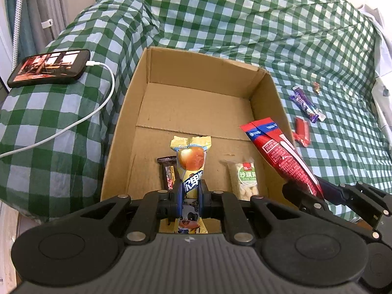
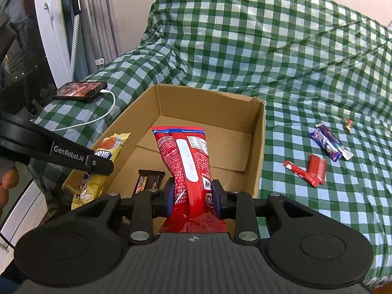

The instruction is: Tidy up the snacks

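Brown cardboard box (image 1: 196, 103), open on top, is set on a bed w/ a green-and-white checked cover (image 1: 220, 12). Two snacks are already lying inside, near the front: a small dark brown bar (image 1: 167, 171) and a clear pack of pale puffed bites w/ a green label (image 1: 245, 178).

A yellow snack pack w/ a round brown picture (image 1: 192, 161) is pinched by the left claw (image 1: 191, 196); its blue pads are pressed tight on the pack's sides. The pack is held above the front of the box.

A long red snack bag w/ white print (image 2: 186, 161) is squeezed by the right claw (image 2: 193, 198), closed as far as the bag lets it. The bag is held over the box too, its top end pointing in.

So approx. half the job looks done: 2 snacks are in, 2 are being brought in.

Left on the cover, well apart from the box on its right: a purple bar wrapper (image 2: 327, 144), red wrapped sticks (image 2: 308, 171), and a tiny candy (image 2: 348, 124), too small to tell more.

A black phone (image 1: 49, 67) w/ a white cord (image 1: 93, 112) is lying left of the box.
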`<state>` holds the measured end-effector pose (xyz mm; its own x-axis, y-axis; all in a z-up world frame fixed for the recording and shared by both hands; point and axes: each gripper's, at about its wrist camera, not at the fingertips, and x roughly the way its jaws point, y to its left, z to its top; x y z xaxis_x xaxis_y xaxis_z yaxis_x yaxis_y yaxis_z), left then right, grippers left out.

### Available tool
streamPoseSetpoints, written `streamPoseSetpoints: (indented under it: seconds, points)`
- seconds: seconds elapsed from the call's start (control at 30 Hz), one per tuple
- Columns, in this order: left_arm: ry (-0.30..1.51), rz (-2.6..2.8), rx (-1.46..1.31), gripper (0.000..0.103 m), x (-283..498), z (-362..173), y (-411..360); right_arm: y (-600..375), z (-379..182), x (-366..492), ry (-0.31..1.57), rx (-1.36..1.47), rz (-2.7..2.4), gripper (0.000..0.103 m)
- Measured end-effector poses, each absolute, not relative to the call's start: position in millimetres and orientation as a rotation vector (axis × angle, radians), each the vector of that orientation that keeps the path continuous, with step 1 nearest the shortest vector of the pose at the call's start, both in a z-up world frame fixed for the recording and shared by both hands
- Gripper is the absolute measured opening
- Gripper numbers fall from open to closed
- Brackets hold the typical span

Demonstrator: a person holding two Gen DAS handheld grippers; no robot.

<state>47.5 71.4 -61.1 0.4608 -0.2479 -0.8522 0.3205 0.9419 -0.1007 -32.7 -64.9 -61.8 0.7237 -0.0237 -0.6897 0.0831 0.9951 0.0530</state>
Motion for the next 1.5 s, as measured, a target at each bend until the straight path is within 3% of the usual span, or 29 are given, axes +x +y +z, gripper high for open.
streamPoseSetpoints:
  seconds: [1.1,1.17,1.2,1.23,1.27,1.33,1.5]
  points:
    - [1.126,-0.308,0.128,0.015,118,-119,51,-83,-110,36,0.855,0.100,-0.064,0.033]
    - [1.113,-0.324,0.145,0.039,119,-116,50,-85,-111,40,0.858,0.112,-0.059,0.039]
    - [1.104,-0.321,0.151,0.074,119,-113,50,-85,-110,42,0.856,0.117,-0.063,0.041]
    - [1.084,-0.308,0.150,0.099,118,-109,51,-85,-109,42,0.854,0.115,-0.068,0.047]
    - [1.053,-0.293,0.143,0.103,115,-105,53,-85,-107,43,0.855,0.107,-0.075,0.063]
    - [1.018,-0.270,0.150,0.103,108,-99,55,-84,-103,39,0.838,0.102,-0.095,0.078]
    - [1.045,-0.269,0.157,0.103,81,-92,66,-78,-96,13,0.873,0.106,-0.094,0.082]
